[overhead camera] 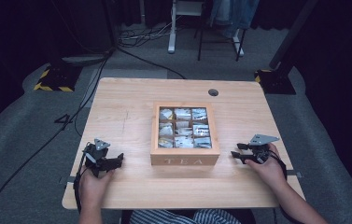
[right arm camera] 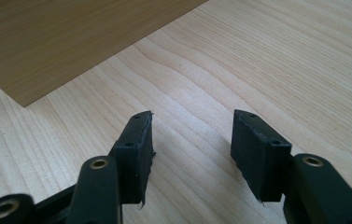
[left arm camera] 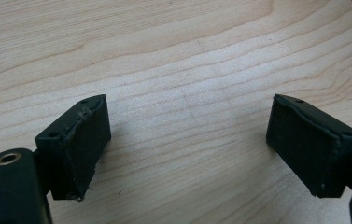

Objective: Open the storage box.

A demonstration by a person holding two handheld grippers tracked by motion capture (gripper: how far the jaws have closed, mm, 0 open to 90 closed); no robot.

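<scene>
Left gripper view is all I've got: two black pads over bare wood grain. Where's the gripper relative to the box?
Observer: The left gripper sits left of the wooden tea box, apart from it, jaws pointing toward its side.
Operator: Anything in the box?
Observer: Nine compartments, tea bags in them; the top looks open or glazed, I cannot tell which.
Operator: Right side?
Observer: The right gripper mirrors it on the table, jaws open and empty, aimed at the box's right wall.
</scene>
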